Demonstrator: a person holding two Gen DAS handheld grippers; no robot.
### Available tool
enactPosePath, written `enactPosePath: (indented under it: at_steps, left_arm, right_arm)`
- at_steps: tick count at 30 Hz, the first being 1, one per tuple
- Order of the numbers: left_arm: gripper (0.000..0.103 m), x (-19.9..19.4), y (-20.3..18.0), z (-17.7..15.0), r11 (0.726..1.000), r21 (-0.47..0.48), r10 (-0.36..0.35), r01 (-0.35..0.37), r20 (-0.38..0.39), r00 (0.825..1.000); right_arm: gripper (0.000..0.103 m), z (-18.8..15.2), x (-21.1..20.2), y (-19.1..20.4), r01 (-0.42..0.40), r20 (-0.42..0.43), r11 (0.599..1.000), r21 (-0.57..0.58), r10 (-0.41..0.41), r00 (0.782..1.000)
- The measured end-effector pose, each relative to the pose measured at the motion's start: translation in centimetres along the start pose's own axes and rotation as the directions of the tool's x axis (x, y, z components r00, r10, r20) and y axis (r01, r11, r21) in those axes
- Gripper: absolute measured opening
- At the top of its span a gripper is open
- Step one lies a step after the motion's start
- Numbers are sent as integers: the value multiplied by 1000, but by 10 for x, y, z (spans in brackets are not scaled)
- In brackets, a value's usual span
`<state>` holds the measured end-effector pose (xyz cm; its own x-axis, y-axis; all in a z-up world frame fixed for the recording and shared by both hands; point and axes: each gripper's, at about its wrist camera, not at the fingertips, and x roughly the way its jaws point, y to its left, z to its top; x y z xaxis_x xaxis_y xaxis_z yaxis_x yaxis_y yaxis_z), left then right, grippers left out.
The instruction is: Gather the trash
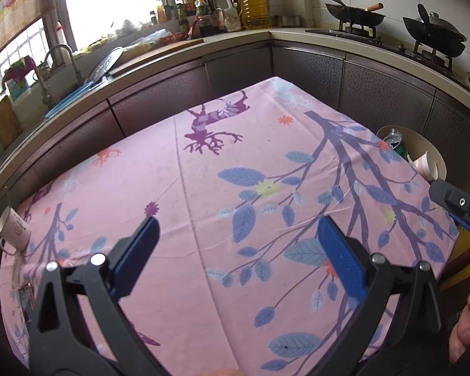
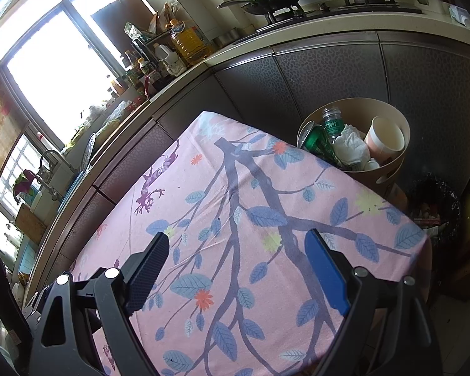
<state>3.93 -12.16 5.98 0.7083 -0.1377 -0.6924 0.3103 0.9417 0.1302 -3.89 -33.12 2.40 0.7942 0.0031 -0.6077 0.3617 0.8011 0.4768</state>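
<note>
A beige round bin (image 2: 388,169) stands beyond the table's far right corner; it also shows in the left wrist view as the bin (image 1: 440,153). Inside lie a green can (image 2: 316,141), a plastic bottle (image 2: 331,122), crumpled white tissue (image 2: 351,147) and a paper cup (image 2: 387,139). My left gripper (image 1: 236,228) hovers open over the pink floral tablecloth (image 1: 203,188) with nothing between its fingers. My right gripper (image 2: 238,244) is open too, above the cloth's right part, holding nothing. The right gripper's tip (image 1: 454,200) pokes in at the left wrist view's right edge.
A white mug (image 1: 14,230) sits at the table's left edge. Dark cabinets and a counter with a sink (image 1: 56,72), bottles (image 1: 253,3) and woks (image 1: 354,15) wrap around the table. A black-bagged waste basket (image 2: 435,206) stands on the floor right of the bin.
</note>
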Motion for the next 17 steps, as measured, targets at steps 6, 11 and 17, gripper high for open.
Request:
enactPosePath:
  at_steps: [6,11,17]
  left_arm:
    - [97,8,1,-3,998,-4,-61,60,-29,998]
    - [97,6,-6,-4,998,16,-68,68,-25,997]
    - [97,8,-8,-4,997,21,-76,77,-35,996]
  right_arm:
    - [85,-1,0,0,1,2,1000,-1,-1,1000]
    - [85,-3,2,-4,3,5,1000,8,-3,1000]
    - [84,-4,3,-6,5,0,1000,10,-5,1000]
